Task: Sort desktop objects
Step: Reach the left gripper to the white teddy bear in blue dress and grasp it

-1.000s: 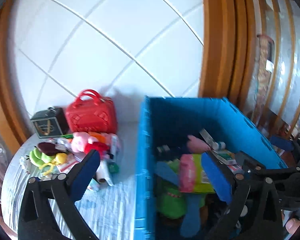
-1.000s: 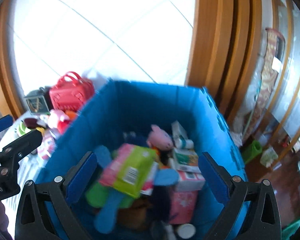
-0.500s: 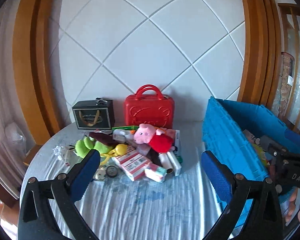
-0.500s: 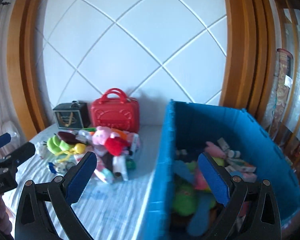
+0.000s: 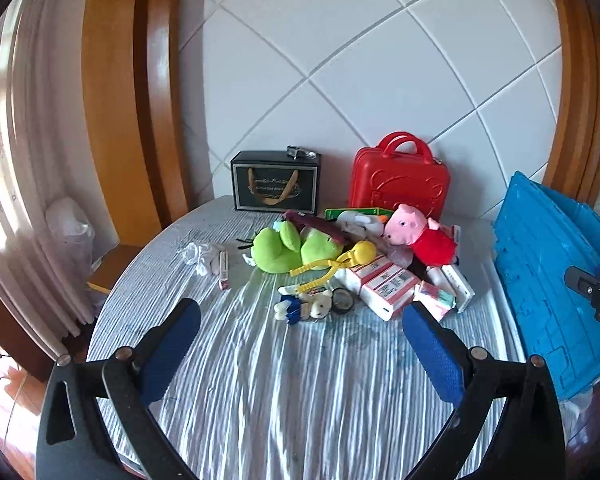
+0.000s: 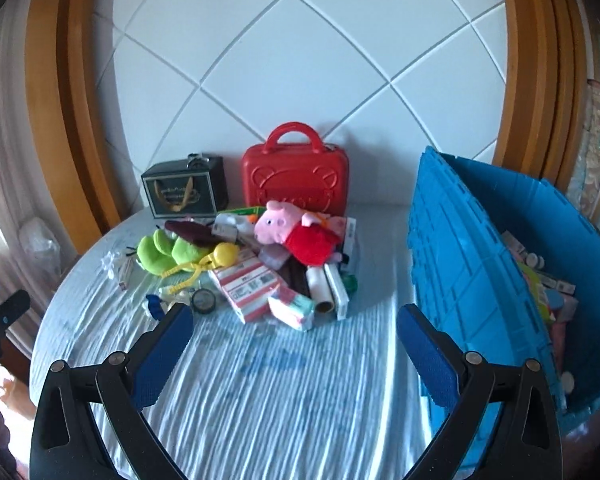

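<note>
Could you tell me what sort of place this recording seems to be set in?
Probably a room in a home: a round table under a striped cloth, wood-framed white wall panels, and plush toys beside a blue crate.

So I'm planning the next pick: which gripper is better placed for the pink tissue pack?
Right gripper: open and empty, the pink tissue pack lies just ahead of its fingers. Left gripper faces the small bear.

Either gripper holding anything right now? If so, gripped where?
Nothing held. The left gripper and the right gripper both stand open and empty above the tablecloth, short of the toy pile.
</note>
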Available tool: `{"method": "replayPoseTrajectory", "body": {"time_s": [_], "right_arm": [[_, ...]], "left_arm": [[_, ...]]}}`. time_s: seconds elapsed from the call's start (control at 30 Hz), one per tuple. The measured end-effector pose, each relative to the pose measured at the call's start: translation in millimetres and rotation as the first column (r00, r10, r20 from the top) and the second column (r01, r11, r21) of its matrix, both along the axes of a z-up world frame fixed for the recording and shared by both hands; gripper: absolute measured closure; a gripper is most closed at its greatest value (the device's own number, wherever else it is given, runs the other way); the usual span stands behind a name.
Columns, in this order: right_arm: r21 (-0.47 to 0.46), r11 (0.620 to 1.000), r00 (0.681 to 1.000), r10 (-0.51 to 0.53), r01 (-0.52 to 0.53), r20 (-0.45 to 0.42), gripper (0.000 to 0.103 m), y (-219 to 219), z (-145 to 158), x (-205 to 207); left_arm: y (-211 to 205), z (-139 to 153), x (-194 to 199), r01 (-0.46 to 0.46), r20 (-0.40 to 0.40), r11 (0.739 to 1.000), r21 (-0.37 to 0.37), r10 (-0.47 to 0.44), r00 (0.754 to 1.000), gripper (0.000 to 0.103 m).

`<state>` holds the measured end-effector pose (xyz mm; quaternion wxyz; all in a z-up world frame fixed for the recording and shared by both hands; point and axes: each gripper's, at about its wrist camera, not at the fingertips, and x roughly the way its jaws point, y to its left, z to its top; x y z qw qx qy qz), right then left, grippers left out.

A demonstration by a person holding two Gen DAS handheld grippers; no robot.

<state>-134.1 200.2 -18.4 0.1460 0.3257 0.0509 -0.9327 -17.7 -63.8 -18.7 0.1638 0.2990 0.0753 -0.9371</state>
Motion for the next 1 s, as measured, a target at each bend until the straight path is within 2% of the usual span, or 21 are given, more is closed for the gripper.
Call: {"method": "replayPoseTrajectory", "body": {"time_s": [0.17,0.37,0.63,0.83,1.0], "right_arm": [[0.005,1.000,0.998,0.005,-0.006,0.057,0.000,-15,-24,-27],[0.016,0.999,0.989,0.025,-0.027,0.146,0.000,-20,-64,-77],[0.033,0.998,0.963,0.036,-0.046,0.267,0.000,-19,-126,-145],[0.055,0.997,0.934,0.030,-0.052,0.355,0.000,-24,-167,-174],[0.080,0.997,0.918,-0.011,-0.023,0.396,0.000,-21,-194,-187]], "left_arm": [[-21,-28,-15,-0.029,0.062,0.999,0.016,0.028,0.998,0.000],[-31,-69,-65,-0.053,0.142,0.998,0.037,0.048,0.989,0.000],[-36,-135,-132,-0.080,0.281,0.996,0.045,0.064,0.957,0.000],[-36,-179,-170,-0.065,0.360,0.995,0.076,0.033,0.932,0.000],[-51,-201,-205,-0.010,0.397,0.999,0.034,-0.004,0.918,0.001]]}}
